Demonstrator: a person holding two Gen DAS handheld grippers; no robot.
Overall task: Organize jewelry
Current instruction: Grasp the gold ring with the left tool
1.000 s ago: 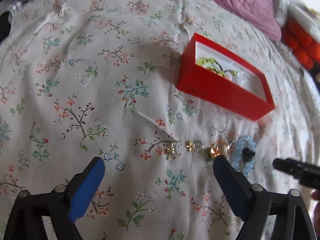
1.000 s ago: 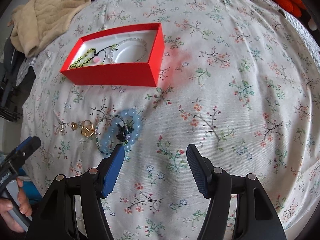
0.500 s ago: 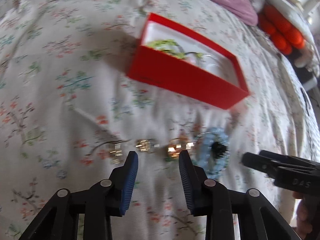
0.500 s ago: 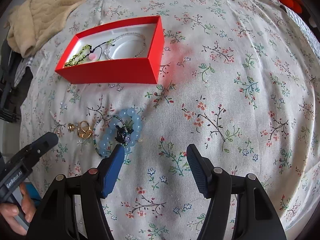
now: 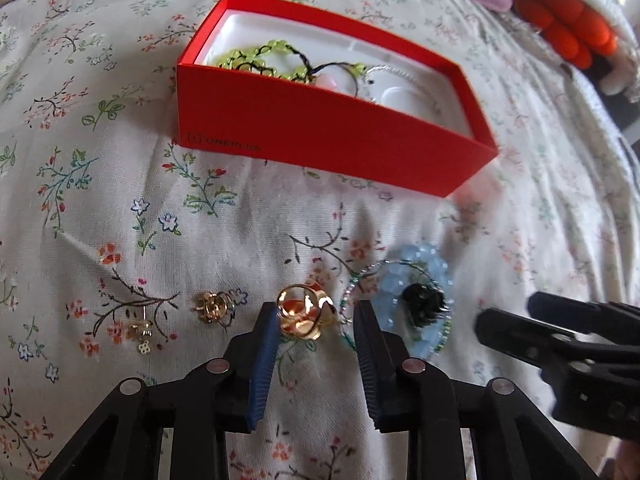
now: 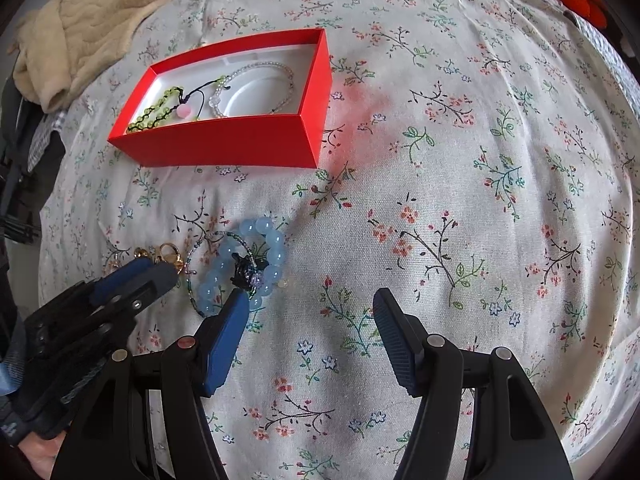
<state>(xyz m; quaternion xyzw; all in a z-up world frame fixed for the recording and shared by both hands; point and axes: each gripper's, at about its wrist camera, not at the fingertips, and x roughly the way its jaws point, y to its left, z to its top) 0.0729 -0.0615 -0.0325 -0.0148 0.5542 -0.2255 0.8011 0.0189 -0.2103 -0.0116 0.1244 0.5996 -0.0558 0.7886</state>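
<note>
Two bracelets already lie in the red box (image 5: 320, 132) at twelve o'clock, while the left gripper (image 5: 316, 320), jaws closing, straddles a gold ring (image 5: 300, 314), earrings (image 5: 214, 306) and blue bead bracelet (image 5: 416, 300) remaining; right gripper (image 6: 308, 312) hangs wide, empty.

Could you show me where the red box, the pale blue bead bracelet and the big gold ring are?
red box (image 5: 320, 136), left wrist view, on its near outer wall.
pale blue bead bracelet (image 6: 266, 232), right wrist view, on the far beads.
big gold ring (image 5: 300, 314), left wrist view, on its shiny band.
</note>
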